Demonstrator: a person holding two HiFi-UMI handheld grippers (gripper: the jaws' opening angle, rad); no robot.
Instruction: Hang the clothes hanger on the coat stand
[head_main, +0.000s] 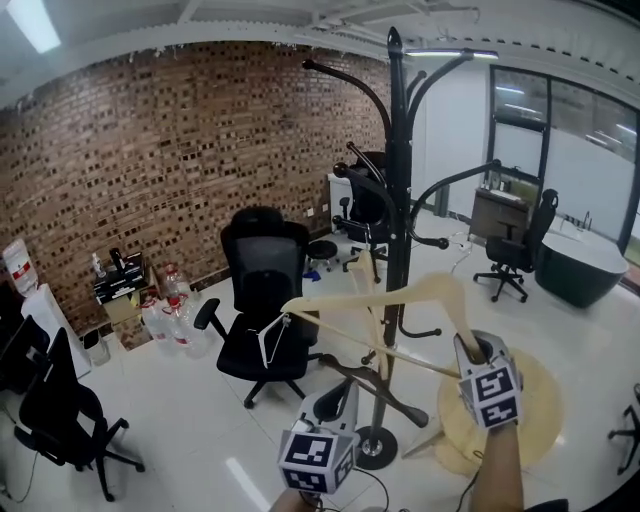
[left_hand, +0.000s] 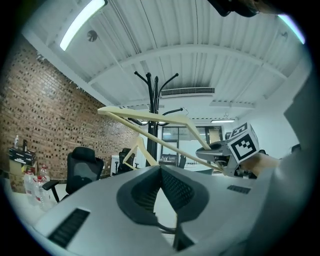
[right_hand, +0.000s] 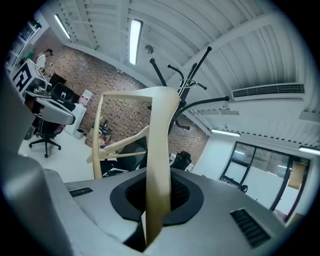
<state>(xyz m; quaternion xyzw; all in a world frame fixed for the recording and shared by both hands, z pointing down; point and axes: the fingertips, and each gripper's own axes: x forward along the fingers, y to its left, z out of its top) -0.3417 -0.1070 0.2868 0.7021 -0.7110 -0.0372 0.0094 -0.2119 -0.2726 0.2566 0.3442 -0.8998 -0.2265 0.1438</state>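
A pale wooden clothes hanger (head_main: 400, 300) is held up in front of the black coat stand (head_main: 397, 180), its metal hook (head_main: 270, 340) pointing left and down. My right gripper (head_main: 468, 348) is shut on the hanger's right arm; in the right gripper view the wooden arm (right_hand: 159, 130) rises from between the jaws, with the stand's hooks (right_hand: 190, 85) behind it. My left gripper (head_main: 338, 388) hangs lower, left of the stand's base, with its jaws together and nothing between them. The left gripper view shows the hanger (left_hand: 150, 117) crossing the stand (left_hand: 155, 100) above my left gripper (left_hand: 160, 170).
A black office chair (head_main: 262, 290) stands just left of the stand. A round wooden table (head_main: 535, 410) lies under my right gripper. Water bottles (head_main: 165, 315) sit by the brick wall (head_main: 150, 150). Another chair (head_main: 60, 400) is at far left, one more (head_main: 515, 255) at back right.
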